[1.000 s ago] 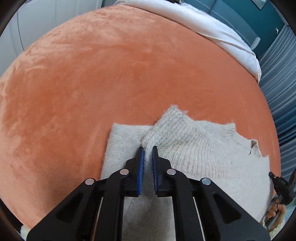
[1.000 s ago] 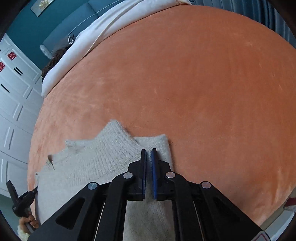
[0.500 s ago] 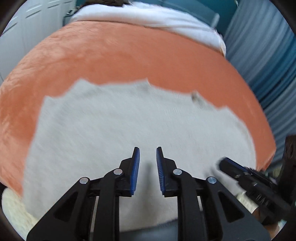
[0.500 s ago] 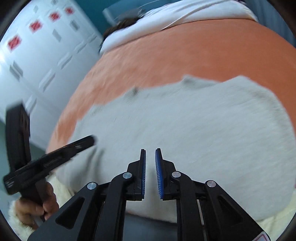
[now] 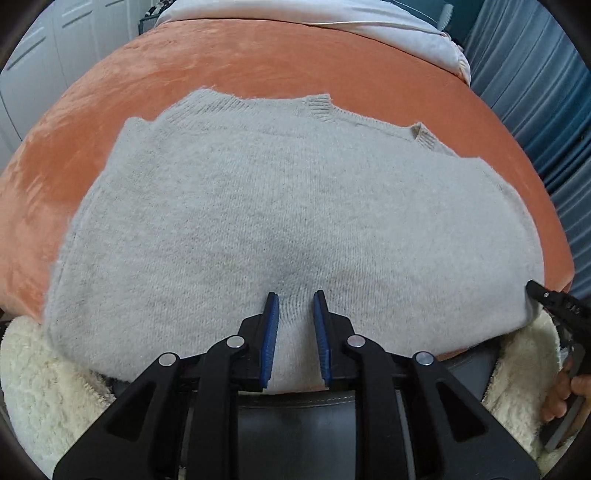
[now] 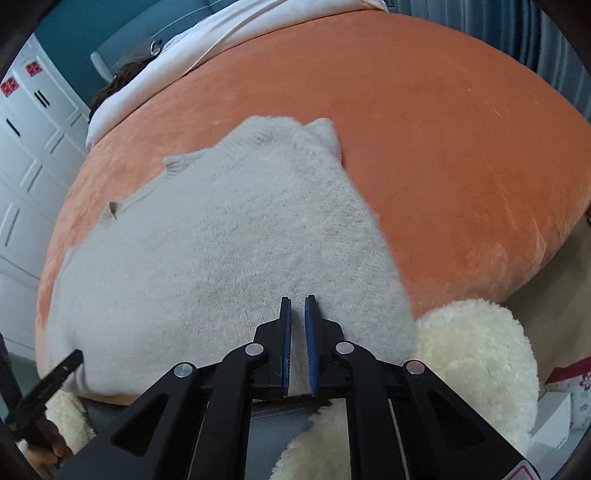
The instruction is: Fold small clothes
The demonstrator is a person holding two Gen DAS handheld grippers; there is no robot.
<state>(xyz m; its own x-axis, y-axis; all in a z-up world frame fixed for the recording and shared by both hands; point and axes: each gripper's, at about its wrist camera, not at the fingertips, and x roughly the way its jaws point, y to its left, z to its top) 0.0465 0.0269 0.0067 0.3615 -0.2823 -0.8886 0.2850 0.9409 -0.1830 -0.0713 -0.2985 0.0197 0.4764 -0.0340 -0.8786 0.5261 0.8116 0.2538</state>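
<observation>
A cream knitted sweater (image 5: 288, 206) lies flat on the orange bed cover (image 5: 258, 62), sleeves folded in, its ribbed edge at the far side. It also shows in the right wrist view (image 6: 229, 251). My left gripper (image 5: 294, 306) hovers over the sweater's near hem, jaws slightly apart and empty. My right gripper (image 6: 297, 306) hovers over the near right part of the sweater, jaws a narrow gap apart and empty. The right gripper's tip shows at the right edge of the left wrist view (image 5: 554, 299), and the left gripper's tip shows at the lower left of the right wrist view (image 6: 55, 373).
A white duvet (image 5: 332, 18) lies across the far end of the bed. Fluffy cream sleeves (image 6: 476, 354) cover the person's arms at the near edge. White wardrobe doors (image 6: 22, 155) stand to the left, blue curtains (image 5: 535, 81) to the right.
Both grippers pulled back from the far folded sleeves to the sweater's near hem. The left jaws opened slightly wider.
</observation>
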